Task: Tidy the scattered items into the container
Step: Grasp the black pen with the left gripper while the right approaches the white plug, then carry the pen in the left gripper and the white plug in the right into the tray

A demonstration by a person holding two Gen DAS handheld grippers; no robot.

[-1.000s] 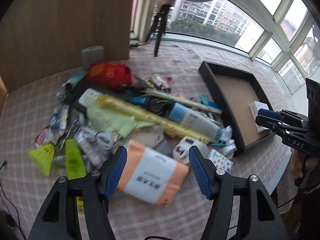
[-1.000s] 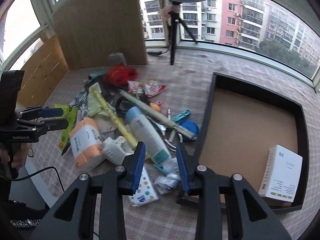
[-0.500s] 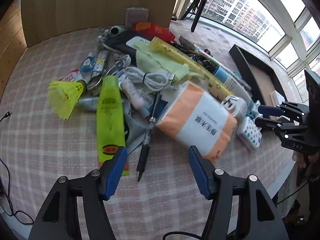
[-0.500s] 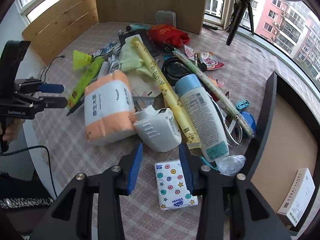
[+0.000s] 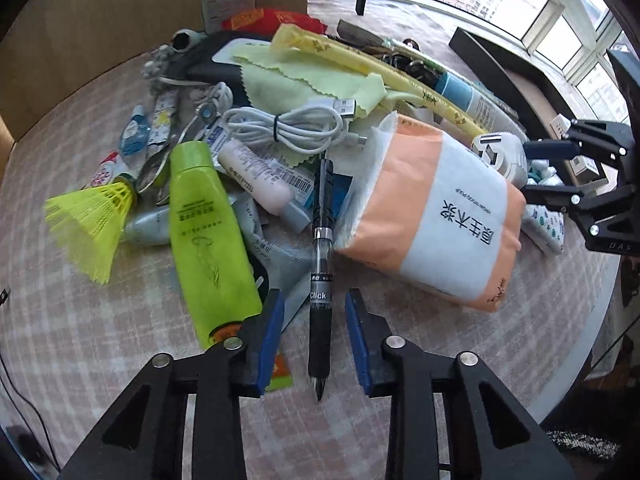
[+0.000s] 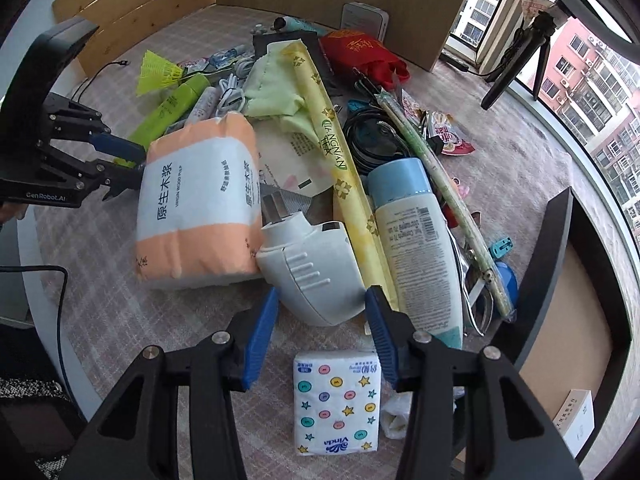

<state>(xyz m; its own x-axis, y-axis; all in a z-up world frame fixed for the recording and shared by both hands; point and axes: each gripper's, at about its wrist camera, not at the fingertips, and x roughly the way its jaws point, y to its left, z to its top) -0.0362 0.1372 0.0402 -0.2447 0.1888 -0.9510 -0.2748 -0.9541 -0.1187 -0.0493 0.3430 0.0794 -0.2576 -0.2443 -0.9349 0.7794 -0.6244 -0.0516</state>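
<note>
1. Nearest in the left wrist view, the left gripper (image 5: 314, 322) points down at a black pen (image 5: 321, 268). The pen's grip end lies between the blue pads. The jaws have just been closing in, but there are gaps on both sides, so the pads do not pinch the pen yet.

2. I think the step now is picking up the pen. Next, the jaws need to close the rest of the way onto its grip. The green bottle (image 5: 204, 236) lies just beside the left pad, so it could get bumped.

3. Nearest in the right wrist view, the right gripper (image 6: 322, 318) is spread wide. Its jaws have just been opening. The round end of a white plug gadget (image 6: 310, 274) sits between the pads. I cannot tell if the pads touch it. A small tissue pack (image 6: 336, 400) with dots and stars lies under the gripper on the table.

4. I think this hand is getting ready to grab the white gadget. It needs to go a bit lower and then squeeze.

5. A little farther sit the big orange tissue pack (image 6: 196, 204), a white bottle with a blue cap (image 6: 416, 240) and a long yellow tube (image 6: 340, 168). They are all still in the pile on the table.

6. Farthest to the right is the dark tray (image 6: 544, 264). Only a white box (image 6: 576, 420) shows inside it, so most of the tidying is still to do.
</note>
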